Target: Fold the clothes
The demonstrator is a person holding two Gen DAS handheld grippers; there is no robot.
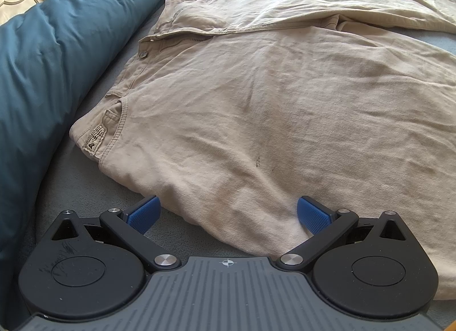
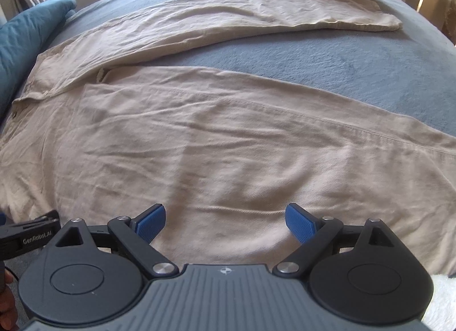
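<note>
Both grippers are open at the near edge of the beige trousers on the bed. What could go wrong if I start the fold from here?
The left gripper straddles a thick hip fold of the beige trousers; it may pinch only the top layer.
The legs lie splayed, with grey bed cover showing between the near leg and the far leg, so the fold may land skewed.
The teal duvet lies close beside the waistband and might snag.

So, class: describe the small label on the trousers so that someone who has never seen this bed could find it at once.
Start at the blue-grey bed, where beige trousers lie spread flat beside a teal duvet. Follow the waistband towards the near corner, next to the pocket seam. There sits the label, a small pale patch with dark print, the only printed mark on the plain cloth.
</note>
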